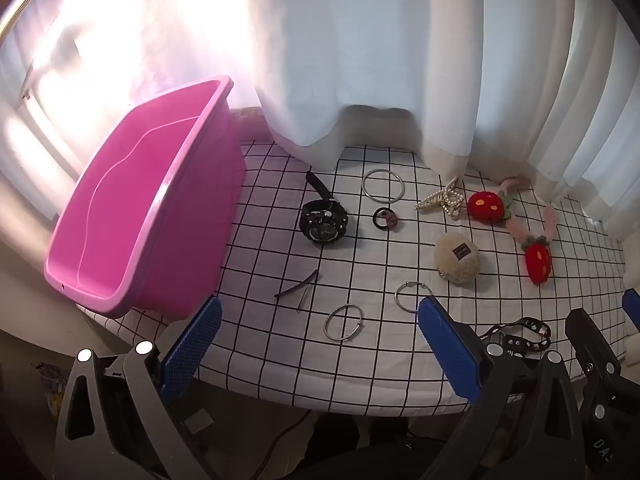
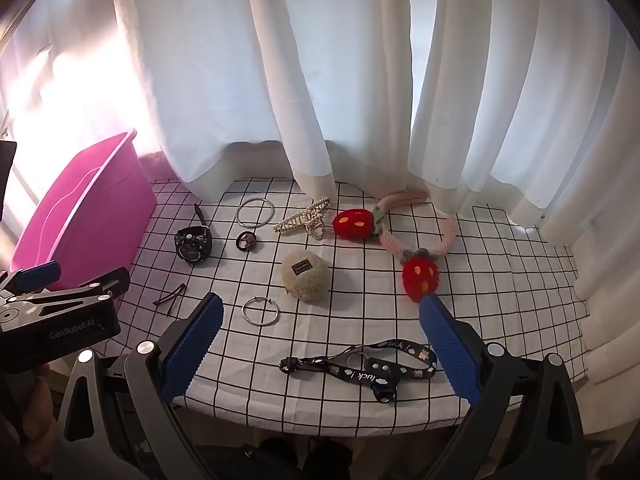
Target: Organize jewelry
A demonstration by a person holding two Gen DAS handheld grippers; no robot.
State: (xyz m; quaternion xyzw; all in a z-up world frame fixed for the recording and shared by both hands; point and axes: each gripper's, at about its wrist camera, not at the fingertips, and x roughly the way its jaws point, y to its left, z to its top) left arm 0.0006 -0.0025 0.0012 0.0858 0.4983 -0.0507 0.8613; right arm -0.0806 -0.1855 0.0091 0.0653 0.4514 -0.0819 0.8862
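A pink plastic bin (image 1: 132,216) stands empty at the table's left; it also shows in the right wrist view (image 2: 80,208). On the checked cloth lie a black watch (image 1: 323,222), a large silver bangle (image 1: 383,186), a black hair tie (image 1: 386,219), a pearl claw clip (image 1: 440,200), a fluffy beige clip (image 1: 458,258), a pink strawberry headband (image 1: 516,224), two silver hoops (image 1: 343,322) (image 1: 412,298), dark hairpins (image 1: 298,290) and a black printed strap (image 2: 360,368). My left gripper (image 1: 320,320) is open above the front edge. My right gripper (image 2: 320,320) is open above the strap.
White curtains (image 2: 320,80) hang along the back and right of the table and rest on the cloth. The table's front edge (image 2: 320,426) is close below both grippers. The left gripper's body (image 2: 56,312) shows at the left of the right wrist view.
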